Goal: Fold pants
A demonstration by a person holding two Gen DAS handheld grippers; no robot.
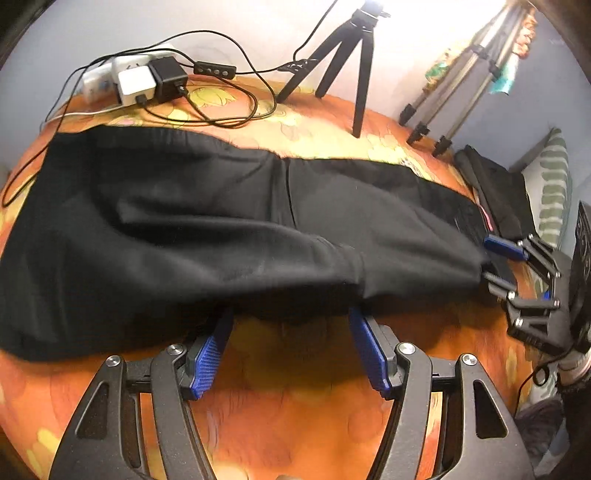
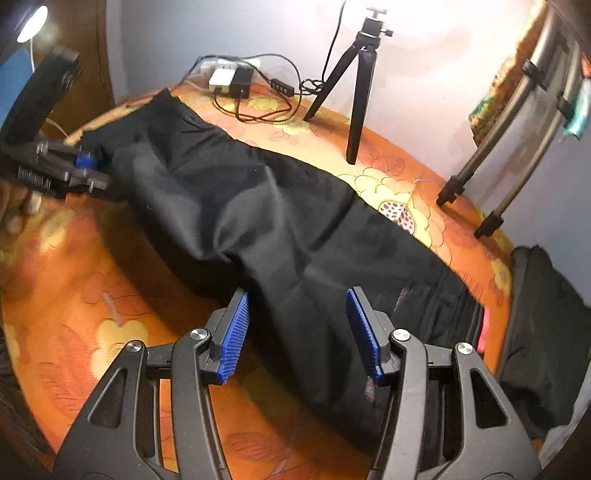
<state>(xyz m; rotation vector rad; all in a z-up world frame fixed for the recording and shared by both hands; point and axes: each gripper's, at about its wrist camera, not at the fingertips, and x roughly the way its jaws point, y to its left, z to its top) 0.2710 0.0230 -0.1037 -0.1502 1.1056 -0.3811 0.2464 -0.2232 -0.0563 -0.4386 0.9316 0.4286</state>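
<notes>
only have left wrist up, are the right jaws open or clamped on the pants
Observer: Open. The right gripper has its jaws wide apart, and the pants lie between its fingers.
Operator: which end is that
Observer: The narrower end. The wider end lies at the far side, by the left gripper.
Operator: anything behind my left gripper
Observer: A lit lamp, high up behind it.

— What are the grippers made of?
— The left gripper [image 1: 291,350] and right gripper [image 2: 295,332] both have black linkage arms, silver screws and ribbed blue pads [image 2: 234,332].
</notes>
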